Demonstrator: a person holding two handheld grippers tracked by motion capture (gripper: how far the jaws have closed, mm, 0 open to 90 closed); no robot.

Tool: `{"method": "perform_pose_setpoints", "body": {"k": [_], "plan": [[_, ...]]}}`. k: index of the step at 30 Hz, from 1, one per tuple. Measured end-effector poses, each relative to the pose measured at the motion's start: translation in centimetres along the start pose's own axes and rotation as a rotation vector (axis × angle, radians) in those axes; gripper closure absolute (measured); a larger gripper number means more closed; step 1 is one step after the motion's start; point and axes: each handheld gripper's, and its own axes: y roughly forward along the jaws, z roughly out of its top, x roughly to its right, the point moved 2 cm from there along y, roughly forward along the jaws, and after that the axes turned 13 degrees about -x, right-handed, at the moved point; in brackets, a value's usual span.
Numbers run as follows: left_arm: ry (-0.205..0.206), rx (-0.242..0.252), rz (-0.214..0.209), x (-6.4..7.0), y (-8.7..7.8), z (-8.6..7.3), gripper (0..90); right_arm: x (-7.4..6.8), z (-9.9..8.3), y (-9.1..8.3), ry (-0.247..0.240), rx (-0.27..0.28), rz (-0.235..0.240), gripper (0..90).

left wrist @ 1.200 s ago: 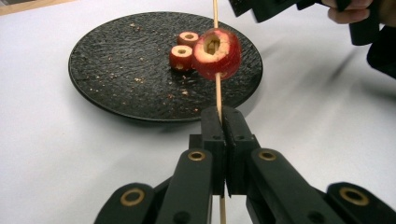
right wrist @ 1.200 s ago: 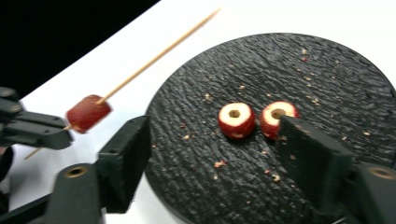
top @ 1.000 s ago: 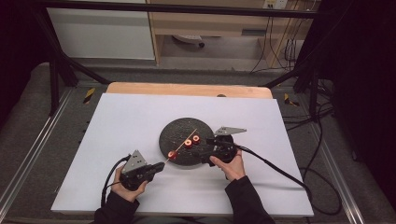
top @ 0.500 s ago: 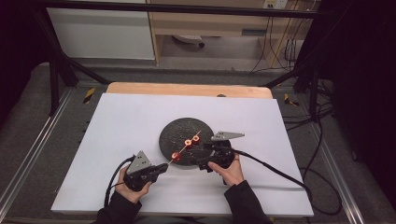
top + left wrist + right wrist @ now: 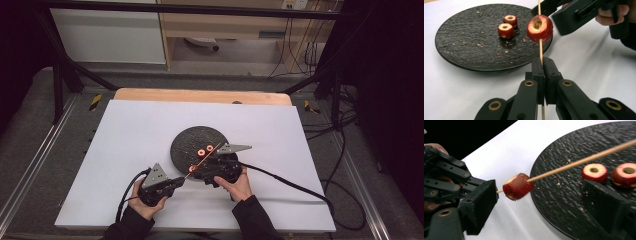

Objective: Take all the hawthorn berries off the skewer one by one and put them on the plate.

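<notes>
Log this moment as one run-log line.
left gripper: shut on skewer | fruit ring: threaded | right gripper: open | plate: two rings

My left black two-jaw gripper (image 5: 543,75) sits low in my left hand (image 5: 145,207), its jaws pressed together on a thin wooden skewer (image 5: 540,50). My right black gripper (image 5: 212,167) lies just beside it, to its right, in my right hand (image 5: 239,185), jaws spread apart. Both dark-sleeved forearms come in close together.

Black grippers (image 5: 172,184), brass-ringed screws, dark sleeves (image 5: 250,220).
</notes>
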Motion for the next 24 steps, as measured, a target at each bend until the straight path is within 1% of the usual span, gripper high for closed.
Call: {"method": "perform_pose_setpoints", "body": {"k": [5, 12, 17, 18, 23, 24], "plan": [[0.003, 0.001, -0.003, 0.15, 0.06, 0.05, 88.0, -0.05, 0.06, 0.48, 0.013, 0.001, 0.018, 27.1], [0.003, -0.001, -0.002, 0.22, 0.17, 0.09, 88.0, -0.13, 0.02, 0.53, 0.010, -0.004, 0.049, 40.4], [0.004, -0.001, -0.002, 0.22, 0.20, 0.09, 88.0, -0.21, 0.03, 0.48, 0.005, -0.010, 0.081, 49.9], [0.004, -0.002, -0.002, 0.23, 0.22, 0.09, 88.0, -0.21, 0.03, 0.48, 0.005, -0.010, 0.081, 49.9], [0.005, -0.003, -0.005, 0.26, 0.27, 0.11, 88.0, -0.25, 0.04, 0.43, 0.008, -0.020, 0.104, 56.3], [0.005, -0.003, -0.005, 0.27, 0.28, 0.11, 88.0, -0.30, 0.06, 0.39, 0.010, -0.022, 0.112, 59.0]]}}
